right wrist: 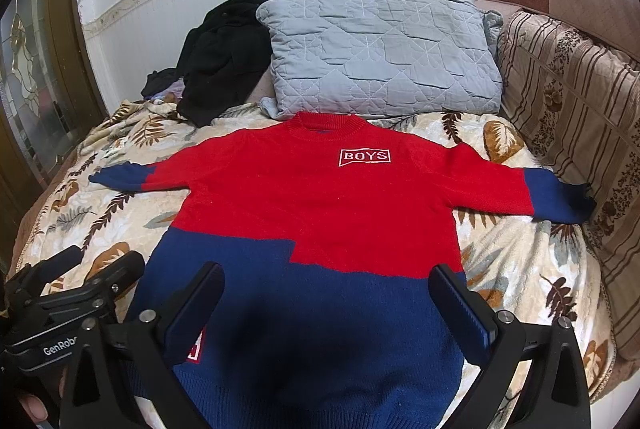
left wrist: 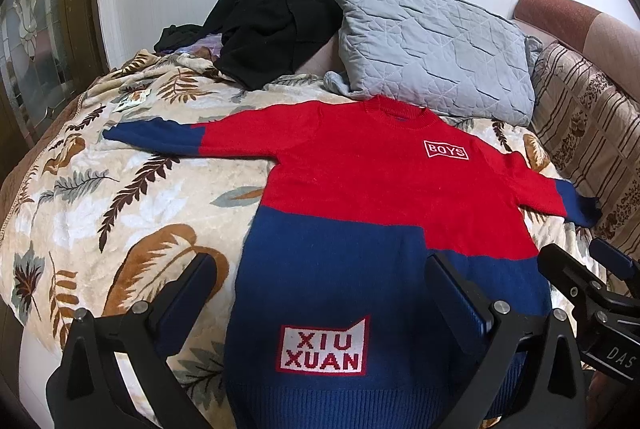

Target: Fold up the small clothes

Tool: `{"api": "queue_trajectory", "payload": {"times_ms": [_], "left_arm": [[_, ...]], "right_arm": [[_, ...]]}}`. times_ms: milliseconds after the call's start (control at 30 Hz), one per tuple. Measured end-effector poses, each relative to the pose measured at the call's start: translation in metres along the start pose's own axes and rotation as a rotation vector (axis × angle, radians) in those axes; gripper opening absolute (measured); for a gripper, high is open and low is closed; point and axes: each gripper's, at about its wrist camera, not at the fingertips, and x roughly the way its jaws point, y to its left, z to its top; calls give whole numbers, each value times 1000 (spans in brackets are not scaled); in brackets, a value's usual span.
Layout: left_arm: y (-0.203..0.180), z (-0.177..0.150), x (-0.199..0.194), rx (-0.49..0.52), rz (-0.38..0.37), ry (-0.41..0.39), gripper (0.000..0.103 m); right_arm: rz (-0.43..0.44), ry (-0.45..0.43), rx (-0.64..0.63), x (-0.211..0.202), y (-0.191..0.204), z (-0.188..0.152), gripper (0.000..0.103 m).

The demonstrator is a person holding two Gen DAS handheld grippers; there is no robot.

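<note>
The sweater [right wrist: 320,213], red top w/ navy lower body and cuffs, lies flat and face up on the leaf-print blanket [right wrist: 520,269] that covers the bed, collar toward the wall, hem toward the grippers. Both sleeves are spread out to the sides: the left sleeve [left wrist: 160,137] reaches over bare blanket, the right sleeve [right wrist: 552,197] ends just beside the striped cushion [right wrist: 568,117]. The "BOYS" patch [right wrist: 364,157] and "XIU XUAN" patch [left wrist: 324,349] are fully readable, so no panel is turned over. Status: garment laid out and smoothed; no fold visible yet, i.e. the whole fold sequence (sleeves in, sides in, hem up to collar, approx.) looks to be left to do. Left gripper [left wrist: 320,293] hangs over the hem area, fingers spread wide apart, nothing between them; one finger sits over blanket, the other over the navy band. Right gripper [right wrist: 328,301] is likewise spread wide over the navy band, holding nothing; whether either touches the knit cannot be told. Beyond the collar: a grey quilted pillow [right wrist: 380,57] touching or just behind the neckline, and a heap of black clothes [right wrist: 220,69] near the wall, well apart from the sweater.
</note>
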Motion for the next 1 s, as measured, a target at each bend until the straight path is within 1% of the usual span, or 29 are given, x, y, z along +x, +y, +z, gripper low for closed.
{"api": "queue_trajectory", "payload": {"times_ms": [200,833,933,1000], "left_arm": [[-3,1,-1,5,7,-6,103],[2,2,6,5,-2,7,103],[16,4,14,-16,-27,20,103],[42,7,26,-58,-1,26,103]], "right_arm": [[-11,-12,-12,2,-1,-1,103],[-12,-10,-31,10,1,-1,103],[2,-22,-24,12,-6,-1,103],[33,-18,14,16,-24,-2,103]]}}
